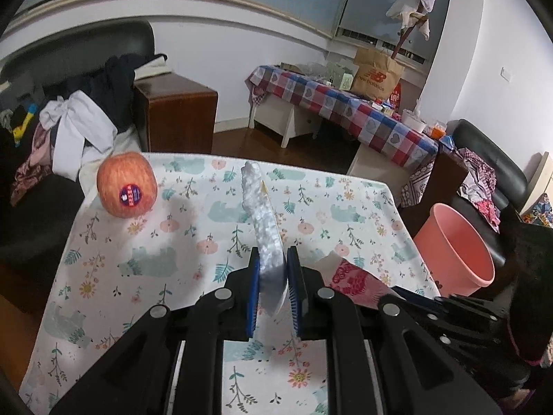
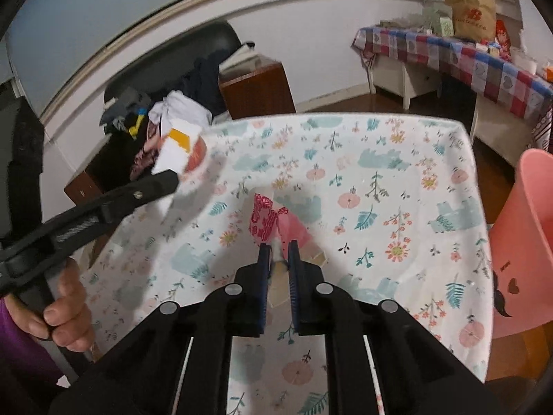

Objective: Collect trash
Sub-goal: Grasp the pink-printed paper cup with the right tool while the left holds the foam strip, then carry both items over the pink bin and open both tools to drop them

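2 grippers, both clamped | left gripper [image 1: 273, 269]: 1 white foam strip [image 1: 261, 214] | right gripper [image 2: 276, 259]: 1 pink wrapper [image 2: 268, 219] | 1 apple [image 1: 126, 188] upper left | 1 pink bin [image 1: 456, 245] right

Light in here is soft and kinda dim, no hard glare anywhere. The floral tablecloth [image 1: 179, 214] is the brightest thing around, and everything away from it falls off fast: the black sofa [image 1: 69, 69] left of it is nearly a dark blob. The apple [image 1: 126, 188] at the cloth's far left corner throws a faint grey shadow to its right. Heavy fisheye bend, so the wall trim beyond the cloth curves like a bow and the corners go black. My right-side view is smeary, and my left gripper [image 2: 166, 181] over the cloth's left edge is blurred along with the white piece it holds.
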